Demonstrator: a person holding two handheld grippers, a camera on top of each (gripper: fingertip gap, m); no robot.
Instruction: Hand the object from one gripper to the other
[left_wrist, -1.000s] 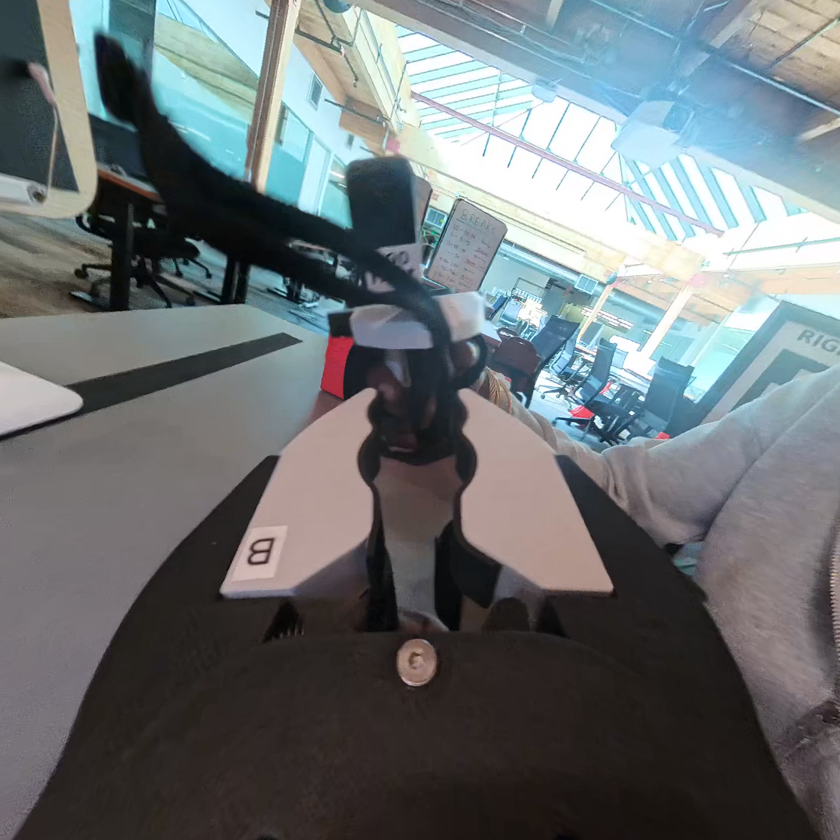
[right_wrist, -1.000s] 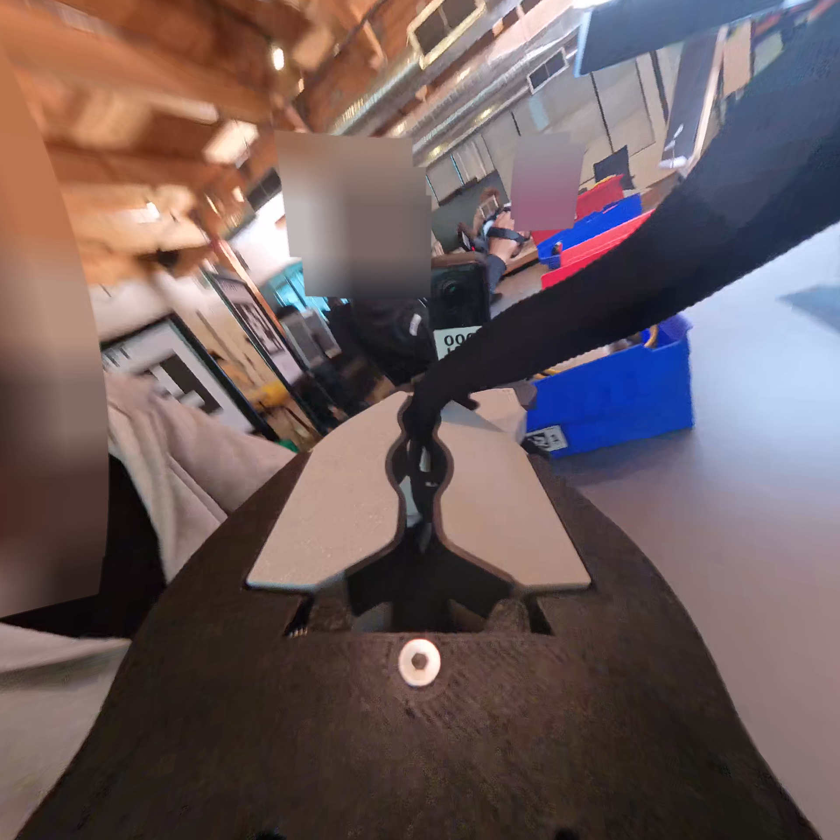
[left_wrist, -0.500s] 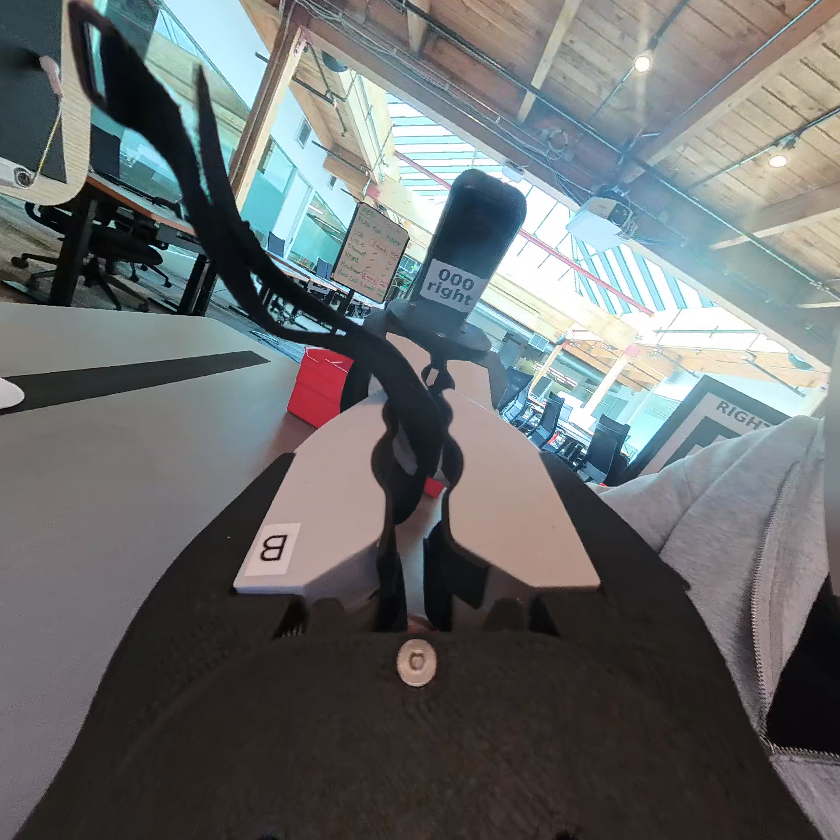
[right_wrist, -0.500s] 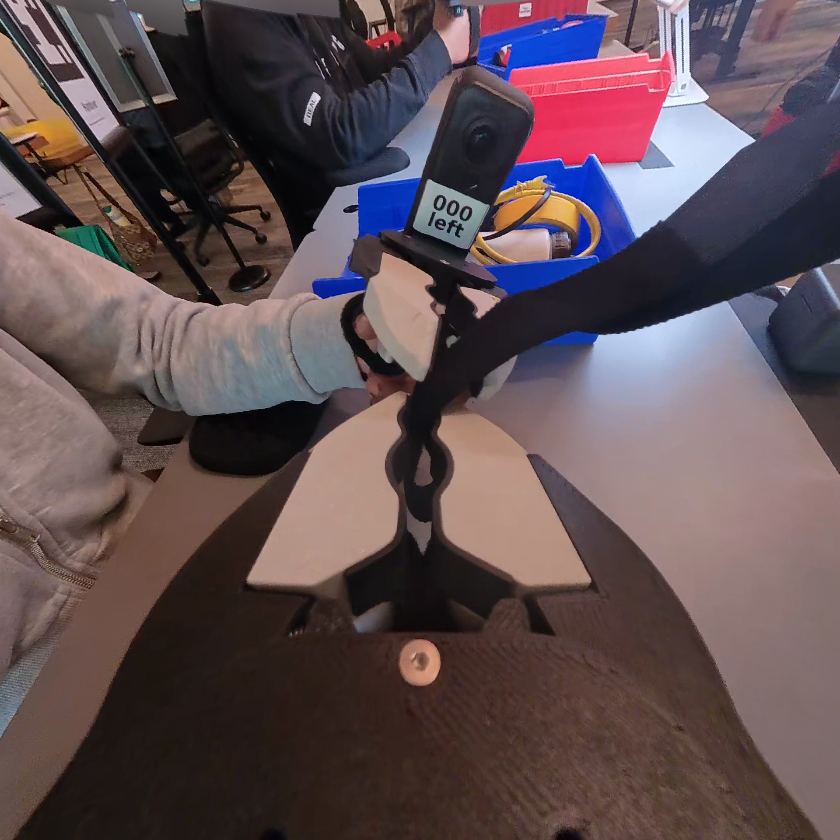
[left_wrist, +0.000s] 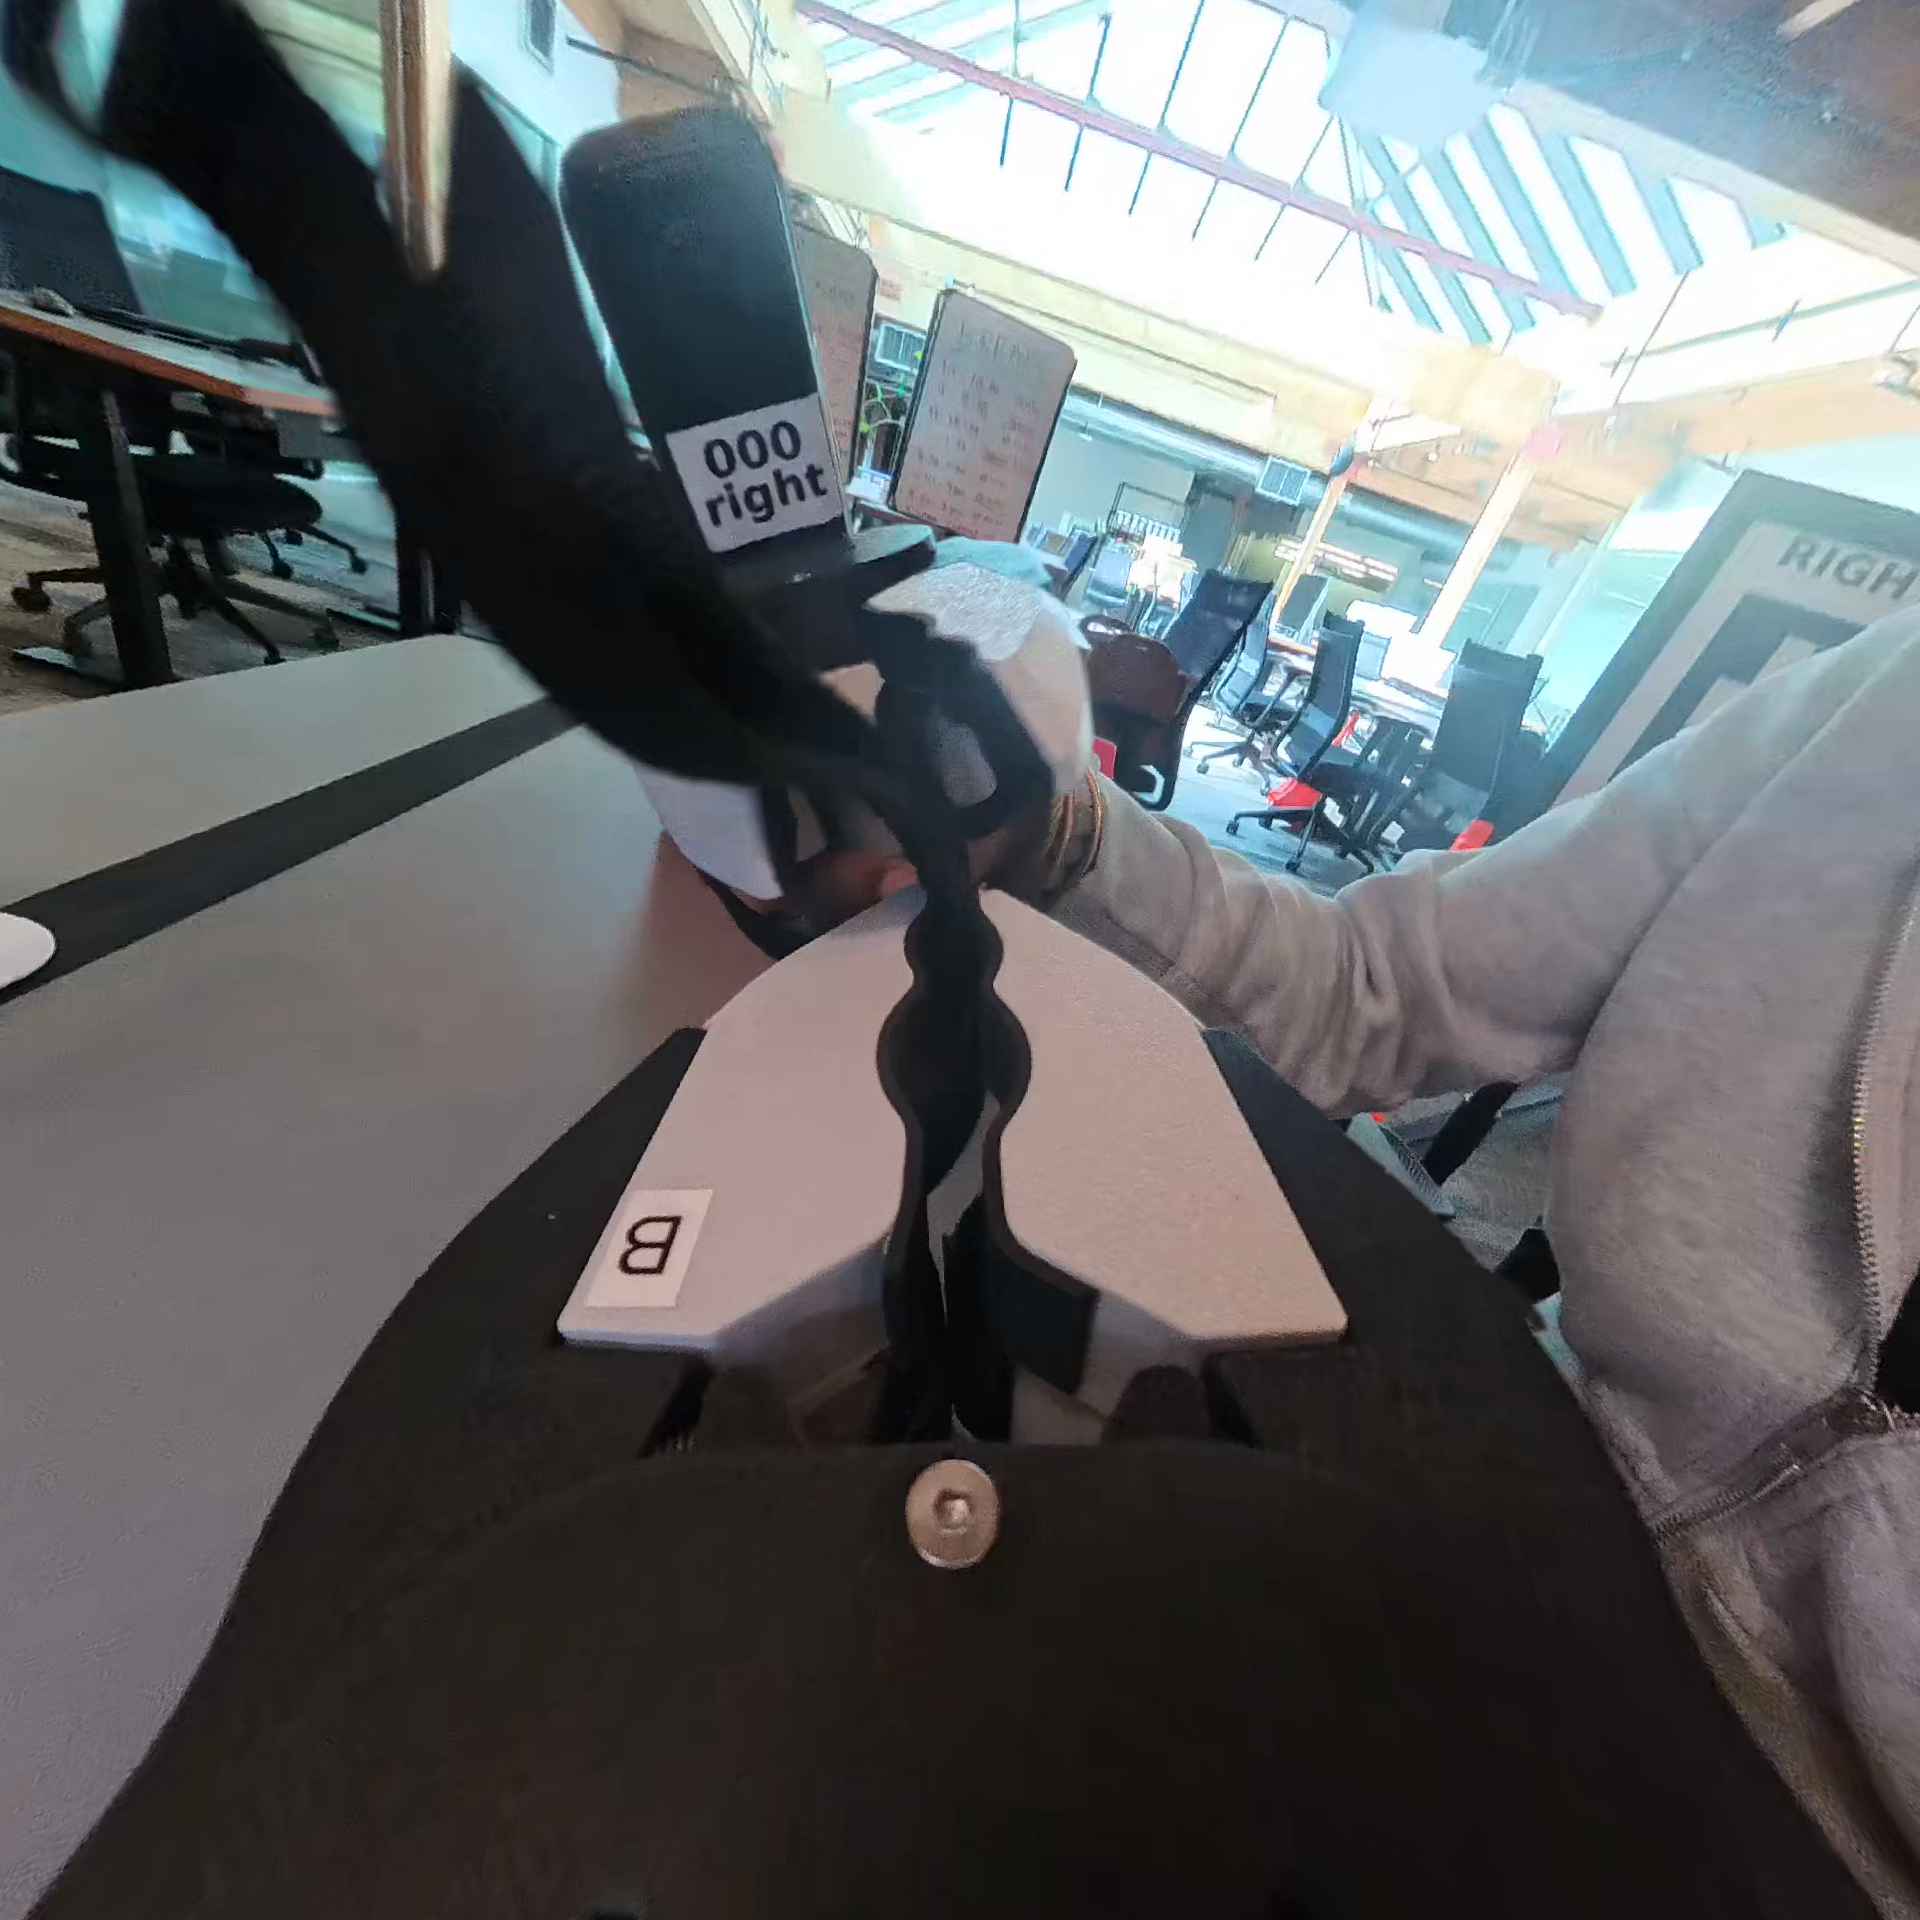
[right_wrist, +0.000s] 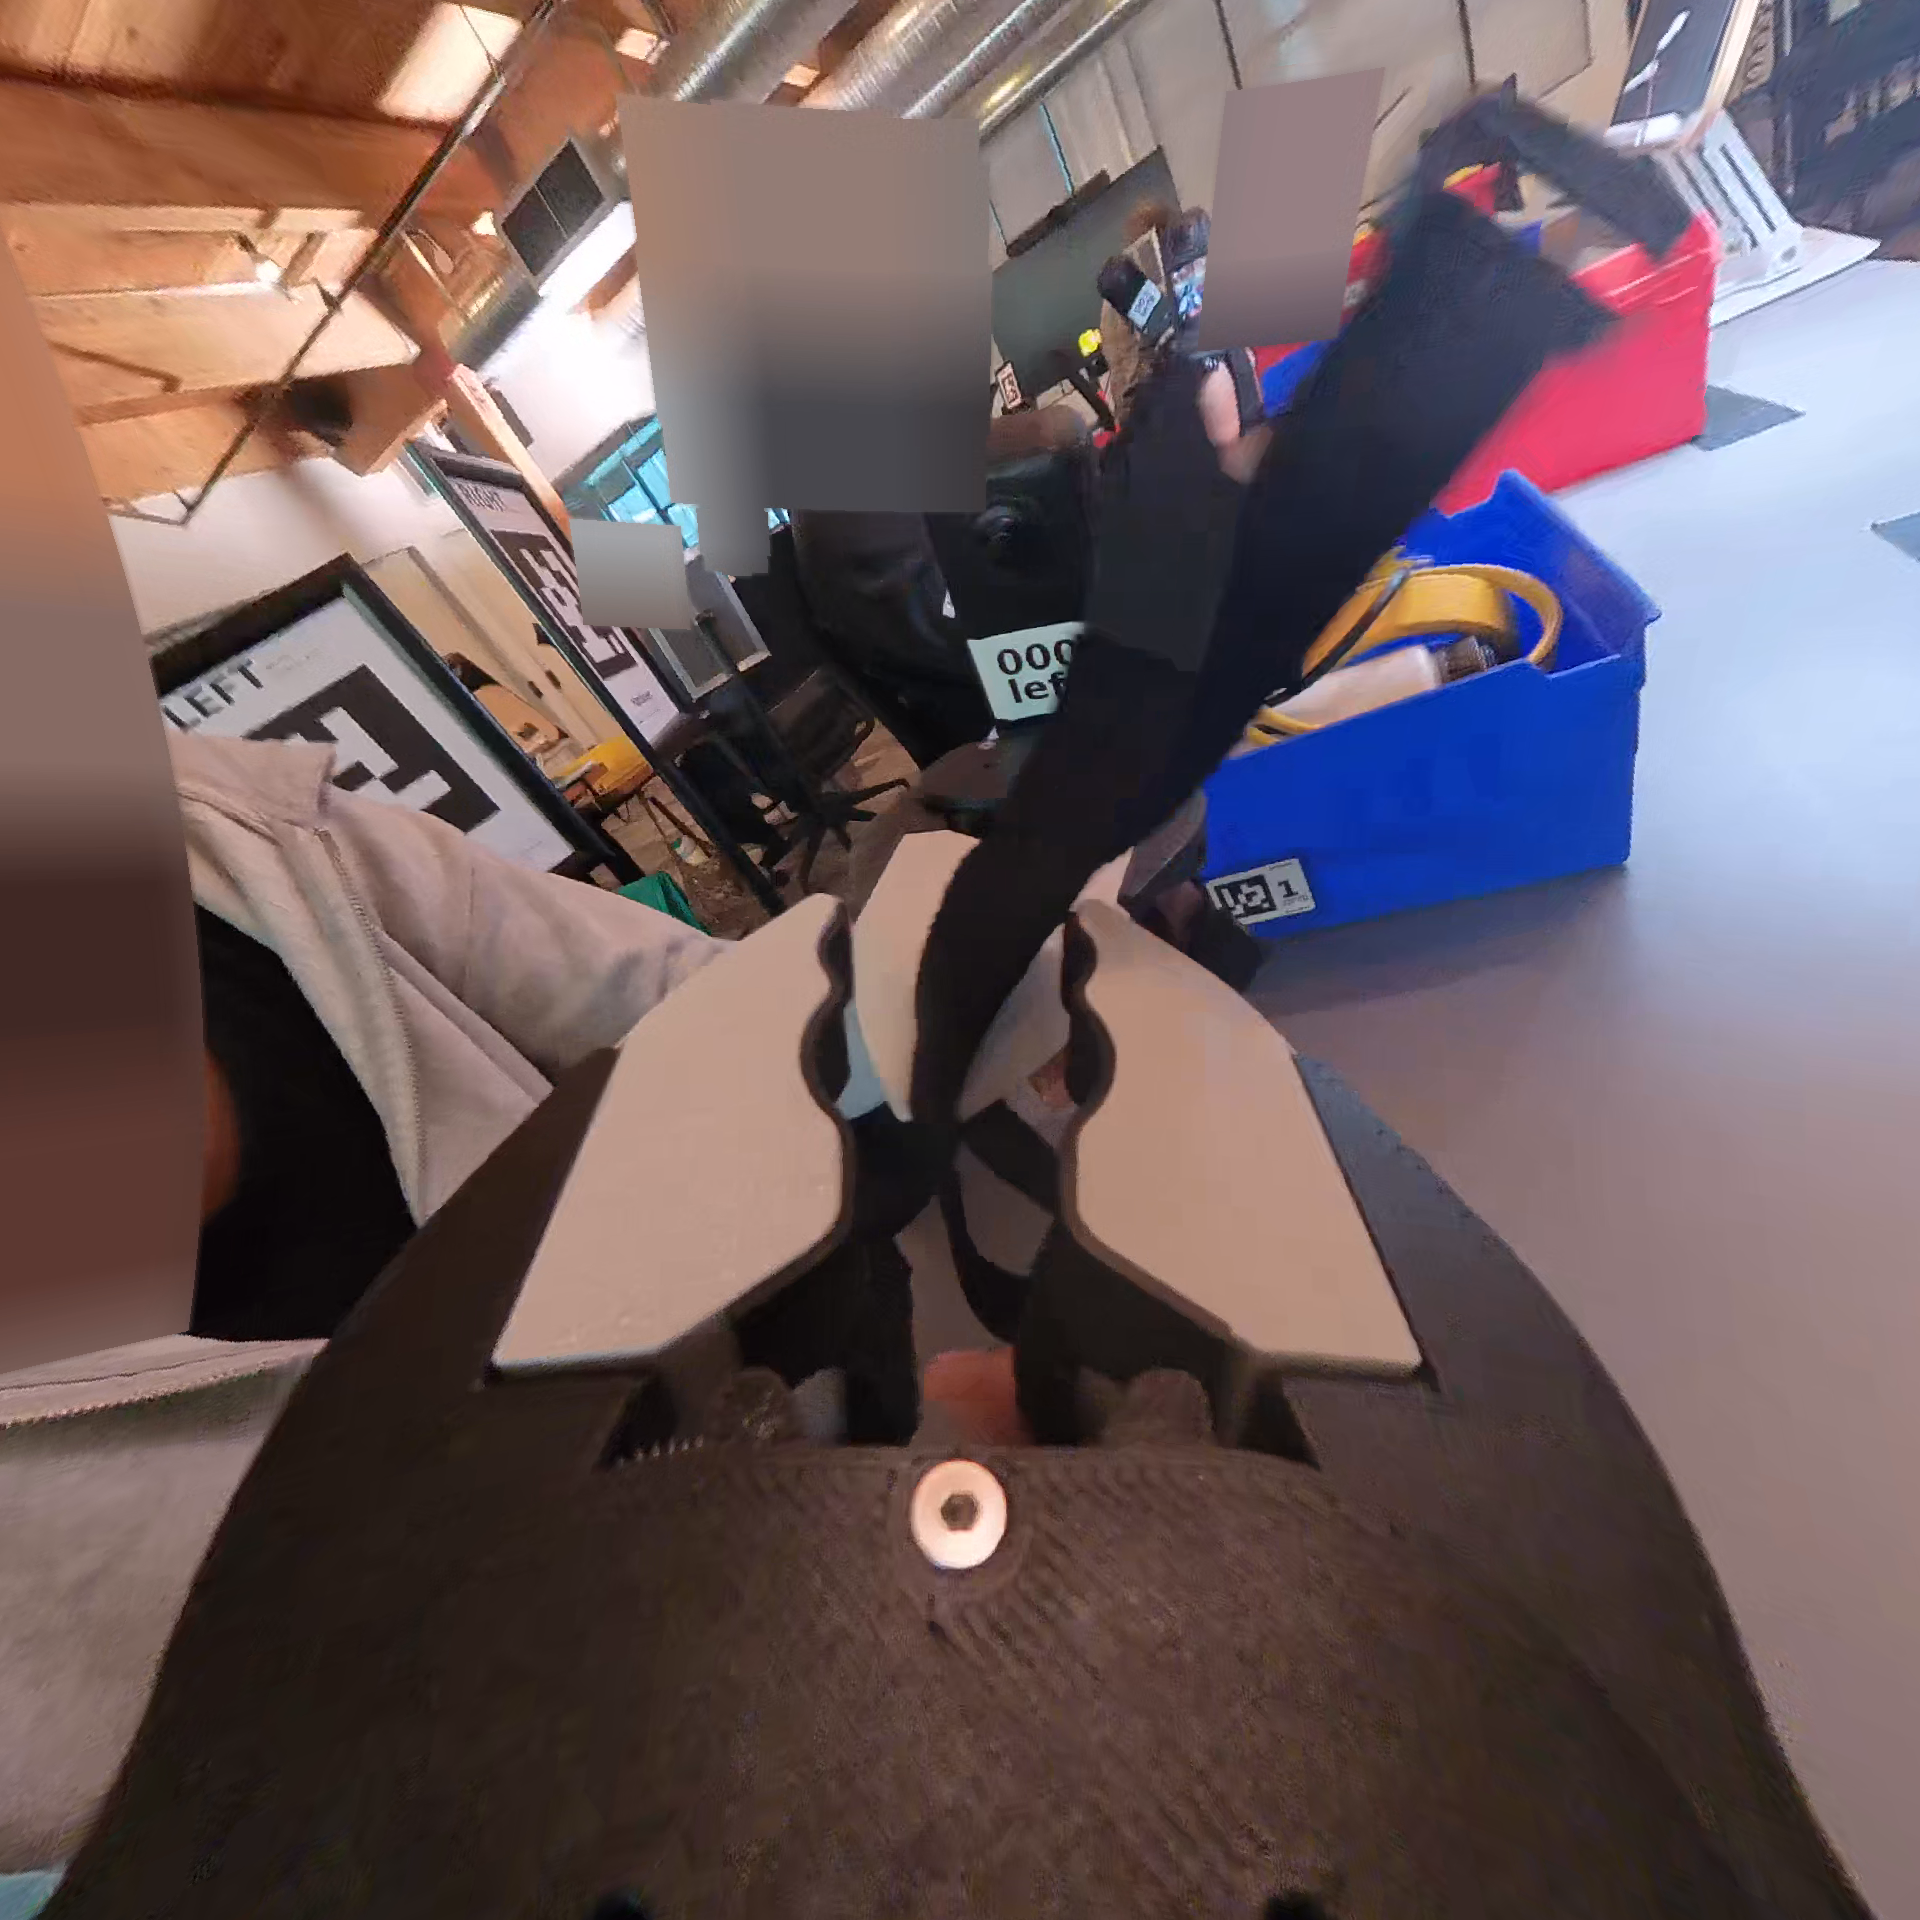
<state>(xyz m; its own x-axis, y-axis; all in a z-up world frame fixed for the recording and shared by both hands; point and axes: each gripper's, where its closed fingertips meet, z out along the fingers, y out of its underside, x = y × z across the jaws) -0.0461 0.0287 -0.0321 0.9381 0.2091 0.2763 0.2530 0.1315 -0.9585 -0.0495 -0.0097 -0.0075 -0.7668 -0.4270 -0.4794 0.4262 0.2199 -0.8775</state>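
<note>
While the left hand-held gripper (left_wrist: 951, 997) stands pressed together on one end of the black strap (left_wrist: 499, 436), the right hand-held gripper (right_wrist: 951, 977) is spread, with the same strap (right_wrist: 1195, 665) running loosely through its gap. The strap is off the grey desk (left_wrist: 260, 1039), rising up and away to the left in the left wrist view, its far end blurred. I judge the handover near its end: the right side has let go. Next, the right should draw back clear of the strap without snagging it.
</note>
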